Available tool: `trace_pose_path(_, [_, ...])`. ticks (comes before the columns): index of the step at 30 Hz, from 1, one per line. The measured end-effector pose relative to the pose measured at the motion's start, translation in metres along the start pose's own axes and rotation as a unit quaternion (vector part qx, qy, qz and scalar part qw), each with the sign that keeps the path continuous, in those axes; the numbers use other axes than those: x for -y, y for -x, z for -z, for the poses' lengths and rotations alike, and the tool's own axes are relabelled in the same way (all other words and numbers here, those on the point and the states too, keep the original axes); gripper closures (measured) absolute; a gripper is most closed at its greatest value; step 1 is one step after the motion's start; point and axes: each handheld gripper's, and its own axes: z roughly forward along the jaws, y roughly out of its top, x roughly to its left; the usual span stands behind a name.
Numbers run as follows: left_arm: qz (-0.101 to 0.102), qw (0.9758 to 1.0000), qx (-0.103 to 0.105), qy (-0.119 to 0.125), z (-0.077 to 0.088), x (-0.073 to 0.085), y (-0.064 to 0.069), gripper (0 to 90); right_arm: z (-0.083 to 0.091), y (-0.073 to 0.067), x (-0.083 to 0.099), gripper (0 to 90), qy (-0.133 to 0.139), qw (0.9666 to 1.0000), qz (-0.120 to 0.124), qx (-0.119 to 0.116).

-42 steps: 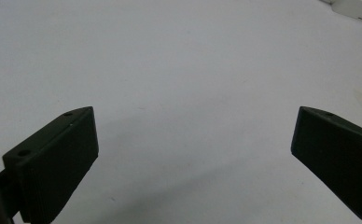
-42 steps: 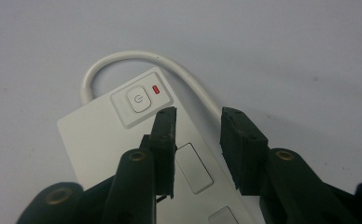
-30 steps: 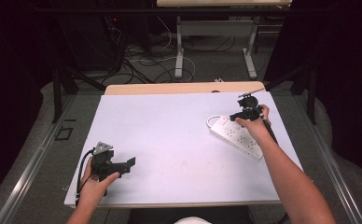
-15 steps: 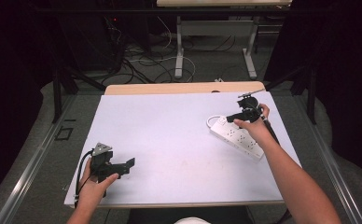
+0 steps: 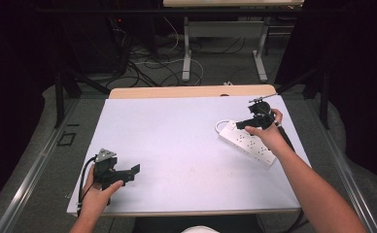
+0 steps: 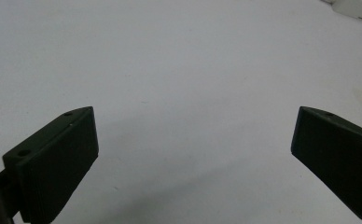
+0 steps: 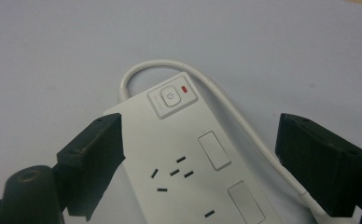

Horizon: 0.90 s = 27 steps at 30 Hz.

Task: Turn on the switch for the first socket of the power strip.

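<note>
Left claw [image 5: 134, 170]: jaws spread wide, nothing between them, low over the near-left of the white bench [image 5: 177, 141].
Right claw [image 7: 200, 158]: jaws spread, poised above the switch end.
White plastic power strip [image 5: 247, 144]: flat on the bench's far-right, its white cord [image 7: 226, 100] looping behind.

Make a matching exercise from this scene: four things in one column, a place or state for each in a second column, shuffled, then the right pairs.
Things
1. left gripper
2. right gripper
3. power strip
4. white cable

Places or states
A. lies flat at the table's right side
B. loops around the strip's switch end
C. jaws open above the strip's sockets
D. jaws open over bare table, near left

Pairs: 1-D, 2-C, 3-A, 4-B
</note>
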Motion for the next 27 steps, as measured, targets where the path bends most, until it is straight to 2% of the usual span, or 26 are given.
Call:
trace_pose_path(1, [0.001,1.0,-0.001,0.002,0.0,0.0,0.0,0.6,0.003,-0.002,0.001,14.5,0.002,1.0,0.009,0.0])
trace_pose_path(7, [0.0,1.0,0.002,-0.002,0.001,0.0,0.0,0.6,0.011,-0.007,0.004,10.1,0.004,0.9998,0.017,0.003])
trace_pose_path(8, [0.002,1.0,-0.005,0.006,-0.001,0.0,0.001,0.6,0.013,-0.008,0.005,9.2,0.003,0.9998,0.02,0.001])
trace_pose_path(21, [0.001,1.0,-0.004,0.007,0.0,0.0,0.001,0.6,0.034,-0.026,0.016,0.1,0.013,0.9982,0.057,-0.01])
trace_pose_path(27, [0.001,1.0,-0.002,0.008,0.0,0.0,0.001,0.6,0.041,-0.034,0.021,0.0,0.016,0.9972,0.071,-0.013])
